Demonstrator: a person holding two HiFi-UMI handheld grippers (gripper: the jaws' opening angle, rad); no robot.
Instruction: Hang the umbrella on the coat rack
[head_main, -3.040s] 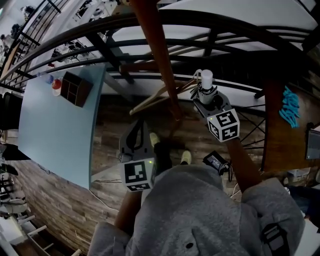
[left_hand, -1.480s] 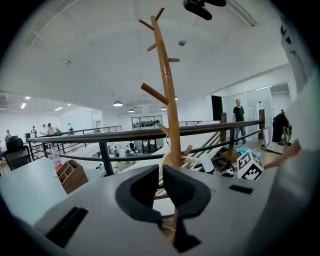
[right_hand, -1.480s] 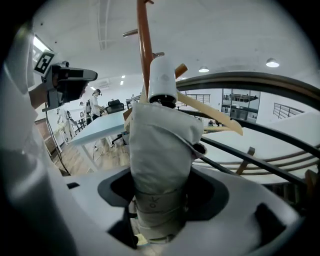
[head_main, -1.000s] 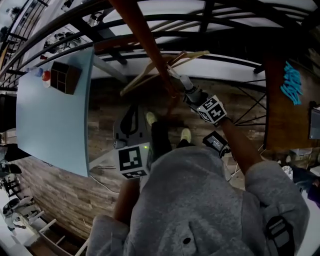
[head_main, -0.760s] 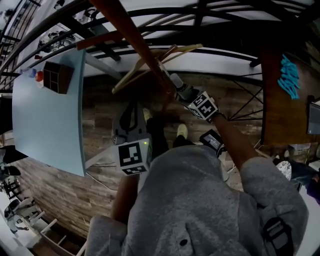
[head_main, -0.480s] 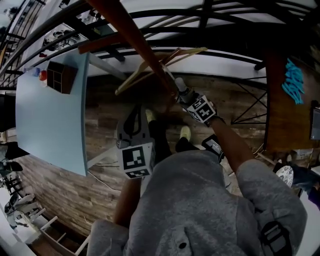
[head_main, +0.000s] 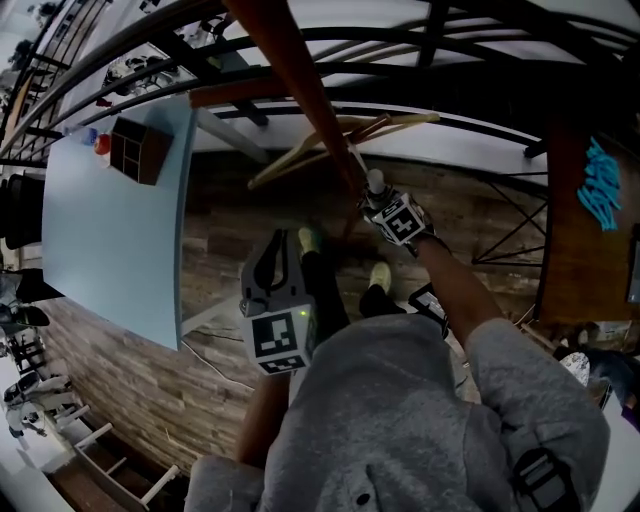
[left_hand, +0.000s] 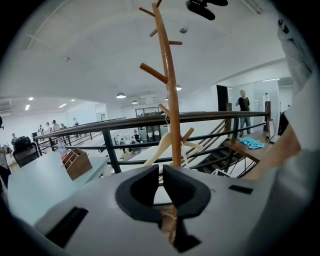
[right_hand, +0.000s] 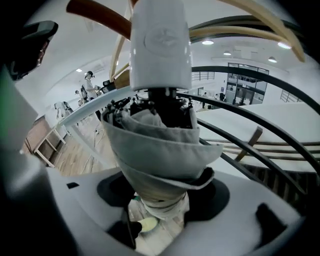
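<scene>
A folded compact umbrella of grey fabric, capped by a white cylindrical end piece, is gripped by the right tool, whose jaws are closed on the narrow lower part of the cloth bundle. In the head view the umbrella is held upright just beside the tall brown wooden coat rack, close under the pale wooden hangers that hang from it; whether the pole is touched cannot be told. The left tool is held lower, near the body, its jaws almost together with nothing between them, and is pointed at the rack, whose short upward-slanting pegs are seen in its view.

The umbrella is judged light, with a stiff core under soft, loose, rather slippery cloth, so a grip on fabric alone may let it slide or twist. A firmer hold is expected on the hard white end or tight round the shaft. No loop or strap is visible, so how it is to be caught on a peg cannot be decided from here.
</scene>
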